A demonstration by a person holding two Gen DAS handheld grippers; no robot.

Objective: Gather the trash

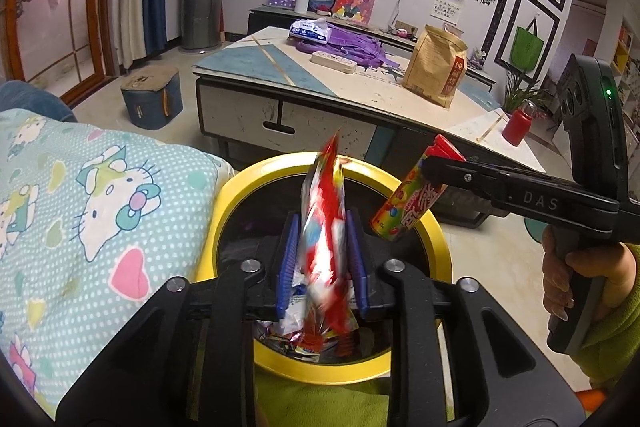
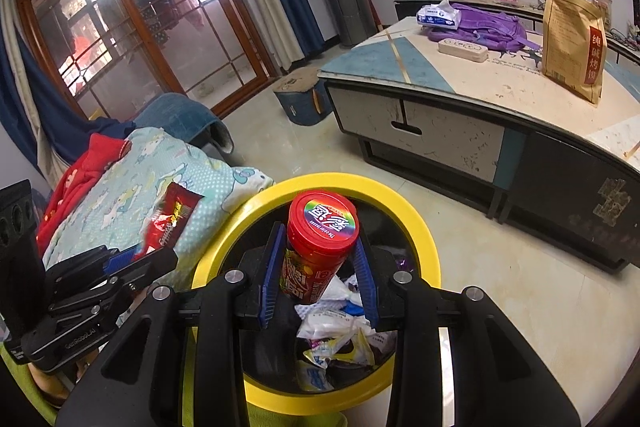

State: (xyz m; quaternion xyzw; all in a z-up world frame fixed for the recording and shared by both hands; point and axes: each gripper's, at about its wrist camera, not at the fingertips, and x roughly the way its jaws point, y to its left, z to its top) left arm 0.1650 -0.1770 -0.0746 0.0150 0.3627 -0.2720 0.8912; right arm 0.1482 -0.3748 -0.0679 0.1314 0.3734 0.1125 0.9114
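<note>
- Red-and-silver foil snack wrapper (image 1: 324, 227) stands upright between the blue pads (image 1: 289, 263) of the left gripper (image 1: 324, 259); the jaws are clamped on it, right above the mouth of the yellow-rimmed trash bin (image 1: 240, 187). From the right wrist view the same wrapper (image 2: 170, 223) pokes out of the left gripper (image 2: 132, 259) beside the bin.
- Just next to it, the right gripper (image 2: 320, 267) has its jaws closed on a red candy canister (image 2: 316, 243) with a rainbow-printed lid, held over the bin's opening. In the left wrist view the canister (image 1: 412, 195) hangs tilted from the right gripper (image 1: 436, 171), its lower end above the far right part of the rim.
- Inside the bin (image 2: 420, 227), on the black liner, lies a heap of crumpled white and coloured wrappers (image 2: 340, 323).
- To the left, touching the bin, sits a Hello Kitty quilt (image 1: 100, 207) in pale teal.
- Beyond the bin stands a low coffee table; its tabletop (image 1: 360, 87) carries a brown paper bag (image 1: 436, 67), a power strip (image 1: 334, 62), a purple backpack (image 1: 344, 47), a tissue pack (image 1: 310, 30) and a red bottle (image 1: 518, 125) near the right corner.
- On the floor by the table's left end is a blue stool (image 1: 152, 99).
</note>
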